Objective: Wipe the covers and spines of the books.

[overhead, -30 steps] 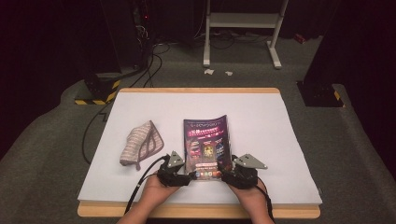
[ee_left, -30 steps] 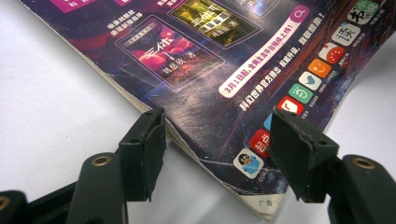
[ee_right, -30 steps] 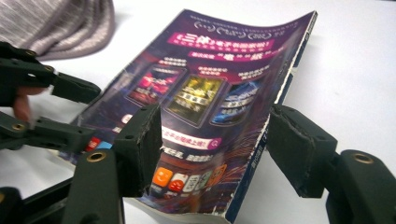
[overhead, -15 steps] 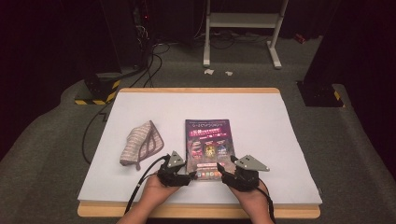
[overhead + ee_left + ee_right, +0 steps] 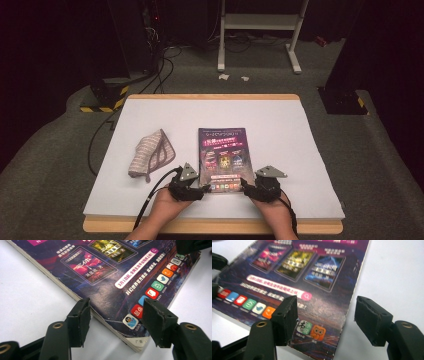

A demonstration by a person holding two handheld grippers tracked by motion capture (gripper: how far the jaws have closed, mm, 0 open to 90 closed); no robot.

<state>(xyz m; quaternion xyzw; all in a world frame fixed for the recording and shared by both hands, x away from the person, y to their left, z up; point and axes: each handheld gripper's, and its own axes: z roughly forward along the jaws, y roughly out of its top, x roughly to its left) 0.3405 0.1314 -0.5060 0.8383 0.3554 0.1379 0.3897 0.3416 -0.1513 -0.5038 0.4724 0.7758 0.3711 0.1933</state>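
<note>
At near desk [image 5: 300, 150] edge, book [image 5: 222, 150] now lies flat, closer to person vs. a sec ago. Left claw [image 5: 200, 190] released, straddling near-left corner; right claw [image 5: 245, 186] just widened, prob. clear of near-right corner. Repositioning looks done.

One magazine [image 5: 222, 157], one striped pouch [image 5: 151, 155], two claws.

Dark room, grey carpet floor [image 5: 60, 170], white metal stand [image 5: 260, 30] behind the white-topped table [image 5: 300, 150].
</note>
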